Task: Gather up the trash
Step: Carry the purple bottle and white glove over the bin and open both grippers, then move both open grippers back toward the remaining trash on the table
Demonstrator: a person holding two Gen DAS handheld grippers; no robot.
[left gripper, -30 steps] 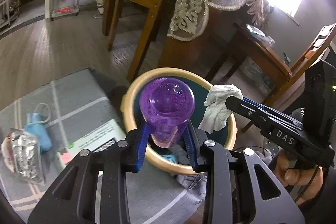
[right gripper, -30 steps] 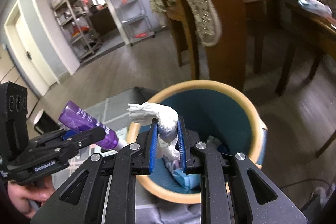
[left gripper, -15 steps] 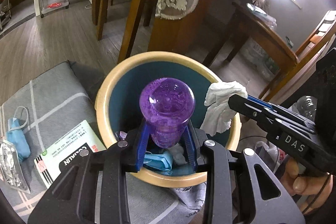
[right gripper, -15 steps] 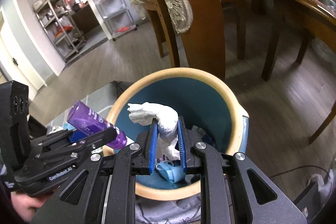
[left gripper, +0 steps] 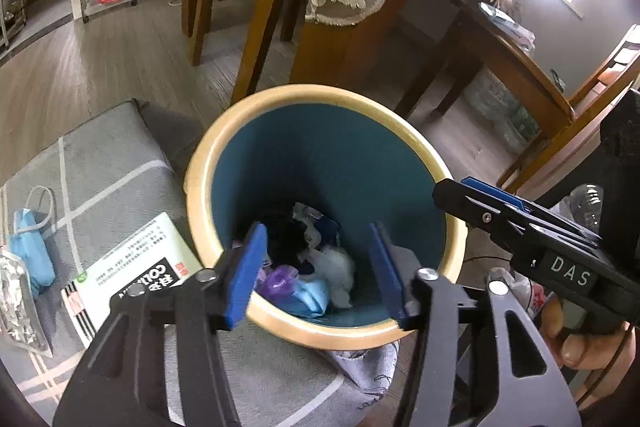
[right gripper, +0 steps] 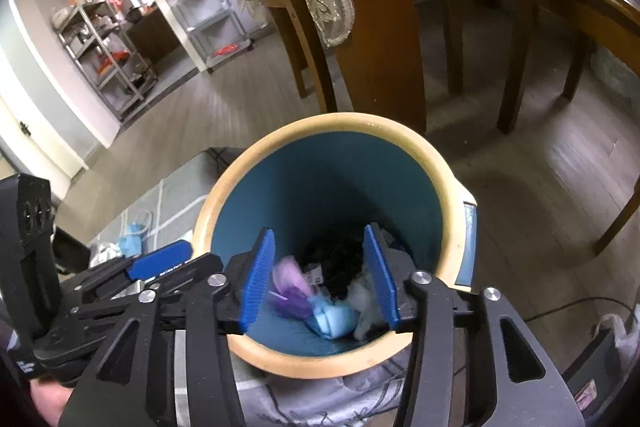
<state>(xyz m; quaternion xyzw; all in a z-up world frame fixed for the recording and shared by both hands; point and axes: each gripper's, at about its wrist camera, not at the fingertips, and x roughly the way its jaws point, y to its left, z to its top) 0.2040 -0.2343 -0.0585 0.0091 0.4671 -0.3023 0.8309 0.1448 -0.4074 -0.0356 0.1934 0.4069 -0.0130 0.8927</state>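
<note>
A teal trash bin with a tan rim (left gripper: 200, 167) (right gripper: 208, 211) stands on the floor right below both grippers. At its bottom lie a purple bottle (left gripper: 280, 277) (right gripper: 290, 291), blurred in the right wrist view, a white tissue (left gripper: 336, 263) (right gripper: 364, 297) and a light blue mask (left gripper: 308, 297) (right gripper: 332, 319) among other scraps. My left gripper (left gripper: 316, 227) hangs over the bin's mouth, jaws opening, nothing between them. My right gripper (right gripper: 319, 231) is beside it over the bin, jaws also opening and empty. Each one shows in the other's view: the right gripper (left gripper: 452, 187), the left gripper (right gripper: 160, 261).
On the grey mat (left gripper: 120, 155) left of the bin lie a white and green box (left gripper: 128, 267), a blue face mask (left gripper: 30, 247) and a foil packet (left gripper: 16, 299). Wooden chair legs (left gripper: 260, 27) and a lace-covered table stand just behind the bin. A clear plastic bottle (left gripper: 584, 203) lies at right.
Both grippers moved in over the bin and sank a little, then their jaws spread. The purple bottle left the left gripper and the white tissue left the right; both now lie in the bin.
</note>
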